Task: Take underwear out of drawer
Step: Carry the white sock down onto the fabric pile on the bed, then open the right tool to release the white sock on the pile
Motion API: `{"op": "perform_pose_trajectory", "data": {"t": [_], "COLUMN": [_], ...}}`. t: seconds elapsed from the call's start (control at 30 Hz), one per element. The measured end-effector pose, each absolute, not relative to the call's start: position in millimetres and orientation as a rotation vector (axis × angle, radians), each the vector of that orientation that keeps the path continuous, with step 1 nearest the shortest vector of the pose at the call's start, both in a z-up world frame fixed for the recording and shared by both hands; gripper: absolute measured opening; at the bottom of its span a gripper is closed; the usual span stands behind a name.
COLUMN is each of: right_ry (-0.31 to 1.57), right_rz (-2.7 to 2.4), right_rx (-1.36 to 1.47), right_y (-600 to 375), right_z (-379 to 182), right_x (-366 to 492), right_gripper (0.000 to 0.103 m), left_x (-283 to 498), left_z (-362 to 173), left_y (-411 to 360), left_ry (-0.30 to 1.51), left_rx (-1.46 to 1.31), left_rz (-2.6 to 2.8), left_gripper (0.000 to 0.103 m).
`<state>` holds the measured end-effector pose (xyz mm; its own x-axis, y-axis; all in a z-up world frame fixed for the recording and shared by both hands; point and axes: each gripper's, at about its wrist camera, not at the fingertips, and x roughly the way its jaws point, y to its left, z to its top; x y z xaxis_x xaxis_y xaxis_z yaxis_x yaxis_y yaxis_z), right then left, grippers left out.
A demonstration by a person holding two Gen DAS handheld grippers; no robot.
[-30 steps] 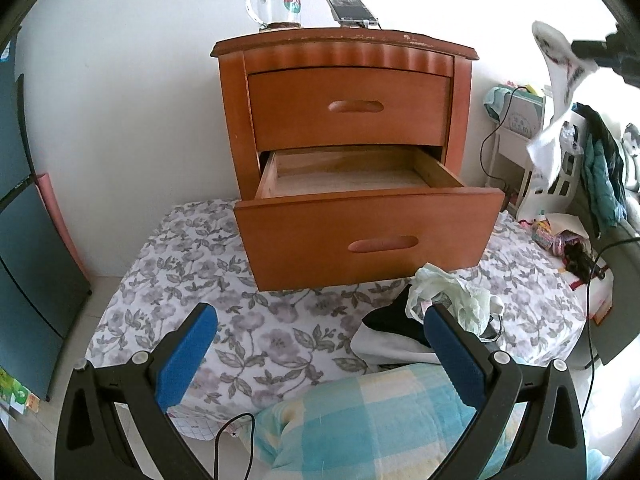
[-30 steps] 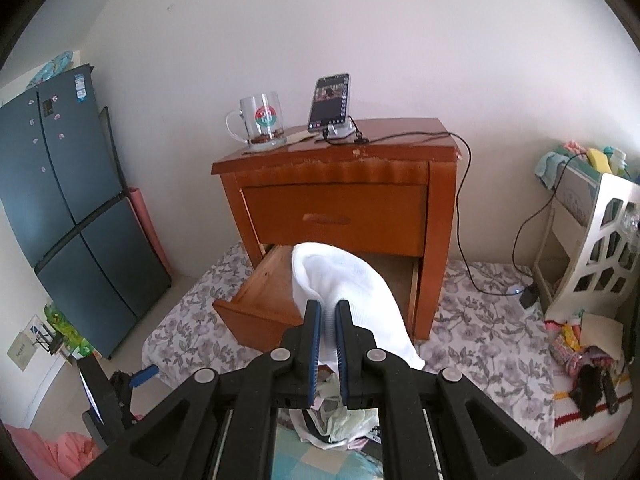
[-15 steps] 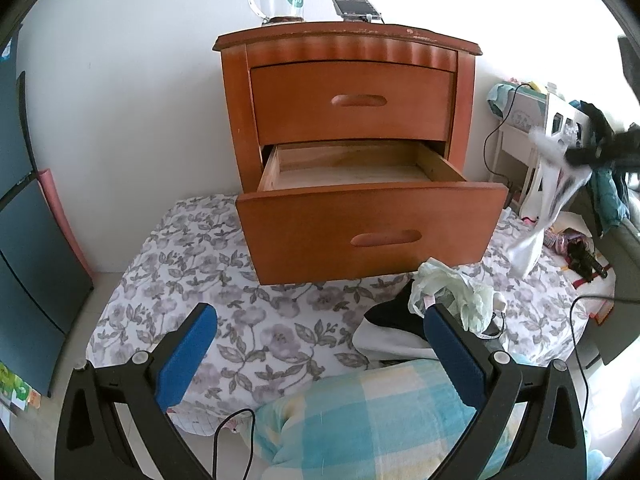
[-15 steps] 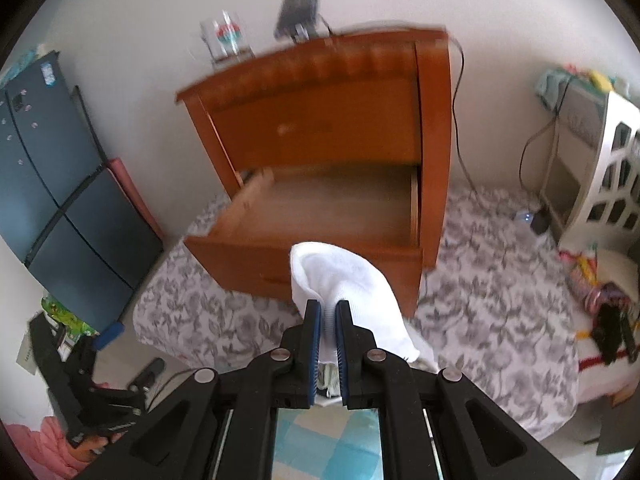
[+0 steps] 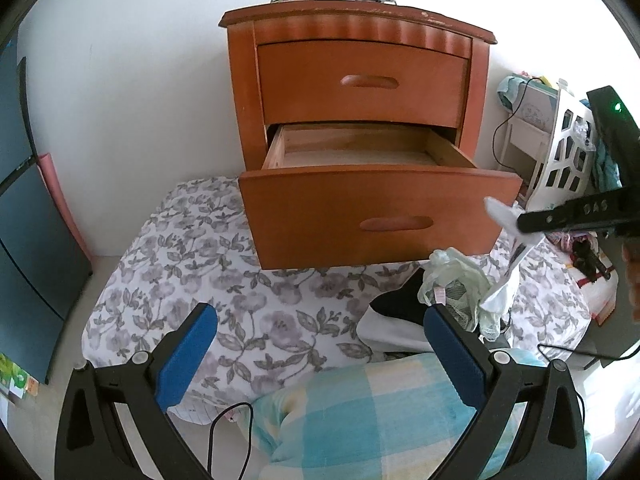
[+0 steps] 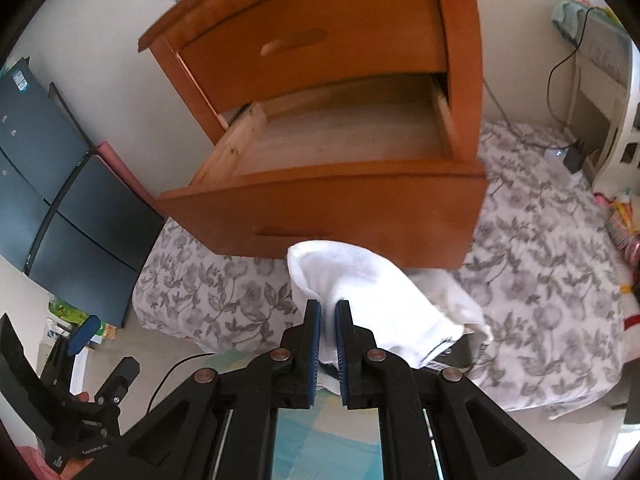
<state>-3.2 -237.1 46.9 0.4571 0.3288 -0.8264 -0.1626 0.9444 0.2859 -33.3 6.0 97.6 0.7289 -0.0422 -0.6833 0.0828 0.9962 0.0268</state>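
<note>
- Our right hand-held gripper [image 6: 328, 322] is clamped on white underwear [image 6: 372, 292], which drapes ahead and to its right, below the open drawer [image 6: 340, 204].
- Our left hand-held gripper [image 5: 320, 344] stands wide open, holding nothing.
- Ahead of it, more garments [image 5: 452, 280] lie piled on the floral sheet [image 5: 224, 280].

Right tongs [image 6: 328, 320] pinched tight on white underwear [image 6: 360, 280], blue pads pressing both sides of the fabric. Cloth draped forward and to the right over a dark garment [image 6: 460, 350] on the floral sheet [image 6: 540, 280]. Beyond, lower drawer [image 6: 340, 184] of the wooden nightstand [image 6: 320, 32] pulled out, bare wood inside. Left tongs [image 6: 92, 356] low at the sheet's left edge, near a dark fridge [image 6: 60, 200].
</note>
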Motion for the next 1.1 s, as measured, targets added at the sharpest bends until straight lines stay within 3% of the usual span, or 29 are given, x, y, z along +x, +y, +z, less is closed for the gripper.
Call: {"op": "perform_pose_trajectory", "data": {"t": [1.1], "right_ry": [1.278], "right_rz": [0.307], "right_rx": [0.146], "right_y": [-182], "right_z": [-69], "right_x": [17], "right_gripper": [0.011], "left_x": [-11], "left_z": [72], "left_y": [17], "left_ry": [0.855], "left_rx": [0.021], "left_rz": [-0.051], "left_gripper": [0.103]}}
